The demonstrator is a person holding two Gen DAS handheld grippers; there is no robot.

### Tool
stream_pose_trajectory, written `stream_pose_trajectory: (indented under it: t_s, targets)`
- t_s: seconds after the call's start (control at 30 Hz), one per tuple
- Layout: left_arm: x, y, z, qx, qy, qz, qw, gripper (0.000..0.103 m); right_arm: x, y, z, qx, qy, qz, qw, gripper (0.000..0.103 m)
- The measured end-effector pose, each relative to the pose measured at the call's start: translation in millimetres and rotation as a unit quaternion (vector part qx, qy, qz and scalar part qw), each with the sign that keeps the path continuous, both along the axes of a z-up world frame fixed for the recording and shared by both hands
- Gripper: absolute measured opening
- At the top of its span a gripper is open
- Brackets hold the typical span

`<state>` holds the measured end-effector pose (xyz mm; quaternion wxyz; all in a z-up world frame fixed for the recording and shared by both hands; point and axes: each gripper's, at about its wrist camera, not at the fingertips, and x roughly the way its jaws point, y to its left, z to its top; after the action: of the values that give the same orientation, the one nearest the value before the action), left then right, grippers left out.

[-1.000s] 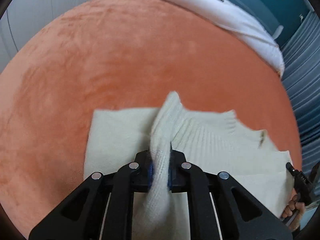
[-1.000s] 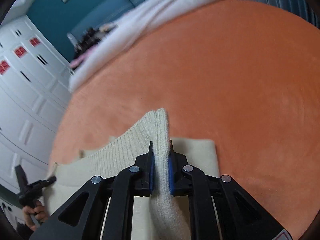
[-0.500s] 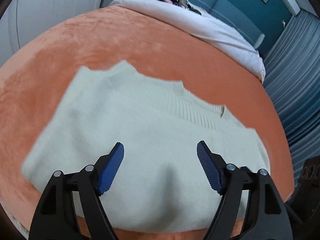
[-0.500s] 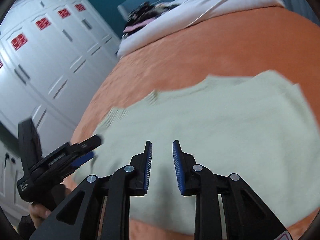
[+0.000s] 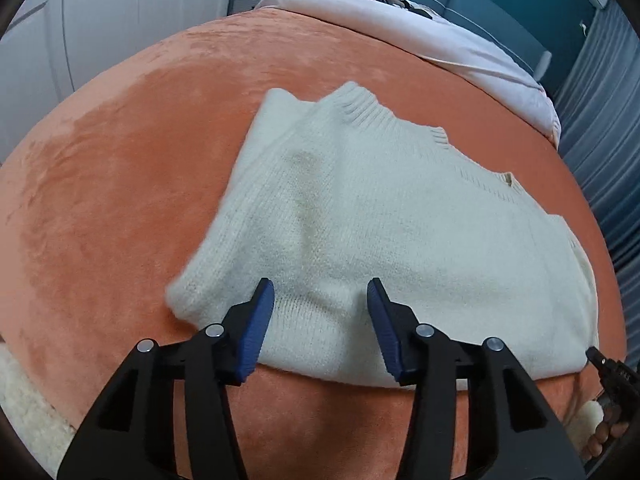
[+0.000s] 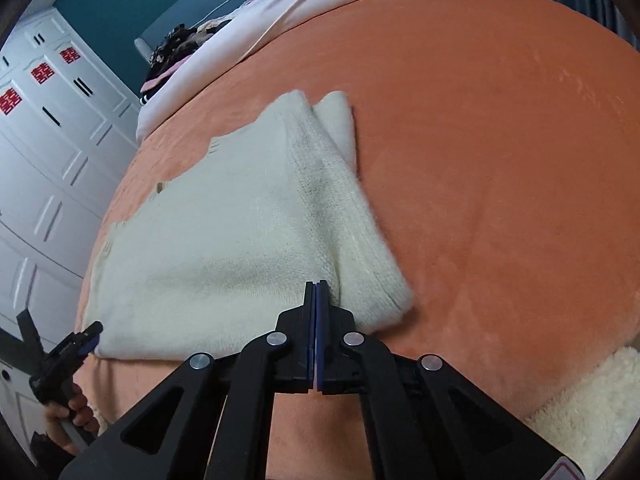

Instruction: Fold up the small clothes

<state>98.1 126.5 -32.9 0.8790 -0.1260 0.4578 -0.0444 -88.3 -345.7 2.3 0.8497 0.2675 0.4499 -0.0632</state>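
Note:
A cream knitted sweater (image 5: 372, 216) lies folded over itself on the orange blanket (image 5: 120, 184); it also shows in the right wrist view (image 6: 224, 240). My left gripper (image 5: 320, 294) is open and empty, its blue pads just above the sweater's near folded edge. My right gripper (image 6: 316, 292) is shut with nothing between its pads, at the near right corner of the sweater. The left gripper also shows in the right wrist view (image 6: 86, 336), at the sweater's near left corner.
The orange blanket covers a bed, with a white duvet (image 5: 420, 40) and dark clothes (image 6: 176, 52) at the far end. White wardrobe doors (image 6: 52, 128) stand to one side. A fluffy cream rug (image 6: 592, 408) lies below the bed's near edge.
Both grippers let go of the sweater folds they held up a second ago and drew back. The sweater now lies flat and folded. The right gripper closed empty; the left stayed open.

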Motion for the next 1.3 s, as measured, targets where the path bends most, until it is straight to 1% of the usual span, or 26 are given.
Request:
stream_pose_trajectory:
  t_s: [0.03,0.07,0.1,0.13,0.2,0.23,0.3,0.33,0.4,0.43,0.5,0.6,0.63,0.67,0.7,0.73,0.87,0.93,1.03,1.1,1.13,1.17,1.2,1.23,1.27,1.3]
  targets:
    - [-2,2,2,-0.014,0.001,0.008,0.9999,0.053,-4,2,6,-0.017,0.0,-0.015,1.0,0.018]
    - [-3,5,5,-0.028,0.003,0.016,0.9995,0.059,-7,0,9,-0.016,-0.009,-0.023,1.0,0.025]
    - [-7,10,10,-0.04,0.001,0.029,0.9988,0.061,-11,-4,14,-0.015,-0.018,-0.036,0.999,0.043]
    - [-13,16,15,-0.051,-0.007,0.046,0.9976,0.069,-16,-10,18,-0.018,-0.025,-0.053,0.998,0.058]
    - [-24,29,20,-0.056,-0.016,0.079,0.9952,0.082,-13,-16,17,-0.017,-0.027,-0.075,0.997,0.068]
    - [-28,35,18,-0.053,-0.011,0.096,0.994,0.087,-11,-20,11,-0.008,-0.015,-0.076,0.997,0.068]
    - [-28,48,5,-0.067,0.018,0.118,0.9906,0.087,-6,-27,-13,0.033,0.025,-0.074,0.996,0.068]
    - [-26,56,-5,-0.082,0.044,0.131,0.987,0.087,-5,-28,-18,0.044,0.029,-0.079,0.996,0.07]
    - [-25,66,-12,-0.12,0.051,0.153,0.9797,0.087,3,-26,-12,0.053,0.008,-0.072,0.996,0.069]
    - [-22,66,-11,-0.124,0.052,0.158,0.9782,0.087,9,-26,-10,0.085,0.0,-0.059,0.995,0.064]
    - [-11,63,-10,-0.139,0.066,0.158,0.9754,0.085,18,-23,-3,0.108,-0.01,-0.067,0.992,0.061]
    - [7,58,-11,-0.179,0.083,0.148,0.9691,0.064,28,-28,11,0.149,-0.034,-0.068,0.986,0.035]
    - [13,56,-14,-0.192,0.096,0.147,0.9654,0.048,30,-31,13,0.163,-0.041,-0.072,0.983,0.023]
    - [17,56,-16,-0.202,0.108,0.152,0.9616,0.029,31,-33,18,0.168,-0.045,-0.072,0.982,0.017]
    - [18,57,-15,-0.212,0.112,0.158,0.9579,0.017,31,-36,24,0.161,-0.052,-0.072,0.983,0.015]
    - [15,60,-12,-0.219,0.11,0.159,0.9564,0.011,30,-37,32,0.15,-0.059,-0.073,0.984,0.013]
    - [-4,72,13,-0.233,0.087,0.146,0.9574,0.01,17,-41,51,0.133,-0.063,-0.065,0.987,0.011]
    - [-13,76,8,-0.23,0.103,0.143,0.9571,0.01,12,-42,35,0.114,-0.027,-0.063,0.991,0.011]
    - [-22,76,-25,-0.213,0.134,0.146,0.9566,0.01,9,-45,-13,0.129,0.034,-0.079,0.988,0.011]
    - [-22,73,-27,-0.205,0.118,0.147,0.9604,0.01,8,-41,-17,0.135,0.027,-0.084,0.987,0.014]
    - [-20,69,-22,-0.192,0.115,0.143,0.9641,0.012,10,-40,-15,0.141,0.023,-0.089,0.986,0.02]
    - [-16,65,-19,-0.18,0.115,0.14,0.9668,0.016,13,-40,-14,0.142,0.025,-0.093,0.985,0.021]
    - [-13,63,-17,-0.174,0.114,0.139,0.9681,0.019,19,-40,-13,0.143,0.031,-0.092,0.985,0.029]
    - [-10,63,-16,-0.175,0.112,0.141,0.9679,0.035,23,-39,-15,0.146,0.033,-0.09,0.985,0.042]
    - [-9,64,-17,-0.185,0.106,0.142,0.9665,0.051,29,-37,-18,0.151,0.034,-0.086,0.984,0.046]
    - [-6,63,-17,-0.194,0.101,0.144,0.9651,0.054,32,-35,-21,0.15,0.036,-0.086,0.984,0.047]
